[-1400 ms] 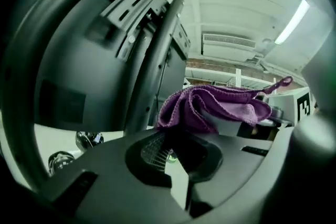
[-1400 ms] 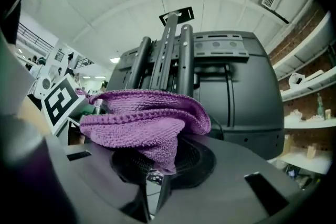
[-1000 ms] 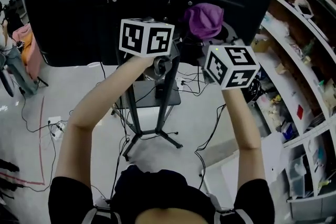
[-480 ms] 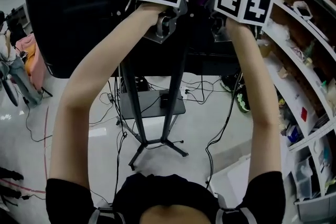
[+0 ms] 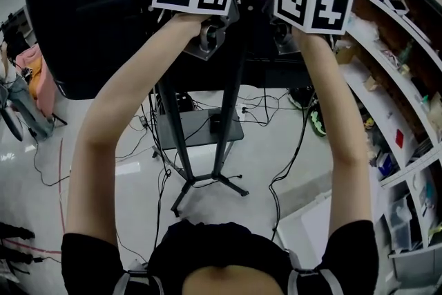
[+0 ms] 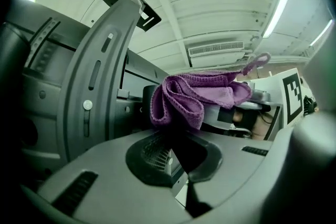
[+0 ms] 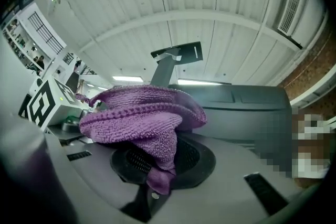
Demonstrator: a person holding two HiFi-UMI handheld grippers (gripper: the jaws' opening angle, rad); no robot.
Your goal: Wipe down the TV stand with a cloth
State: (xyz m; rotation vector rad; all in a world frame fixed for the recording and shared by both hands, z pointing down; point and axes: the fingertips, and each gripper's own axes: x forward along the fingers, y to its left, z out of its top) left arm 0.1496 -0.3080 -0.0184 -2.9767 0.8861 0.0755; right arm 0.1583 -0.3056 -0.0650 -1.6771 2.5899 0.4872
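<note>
- Your right gripper [image 7: 156,181] is clamped on the purple cloth [image 7: 142,118], whose tail hangs down between its jaws.
- Your left gripper [image 6: 181,134] has its jaws drawn together, and they look nipped on a fold of the same cloth.
- Both grippers are raised at the top centre of the head view, with the cloth bunched between them against the TV back [image 5: 90,17].
- I judge the wiping barely begun: the TV stand [image 5: 219,114], its shelf [image 5: 197,133] and its splayed feet [image 5: 207,183] sit lower in the frame, well apart from the cloth.
- The cloth is soft, looped and nubbly, gathered in thick folds.
- The TV back is hard moulded plastic with vents and screws.
- The stand looks like slim dark metal posts.
- Loose cables [image 5: 276,176] trail over the pale floor.
</note>
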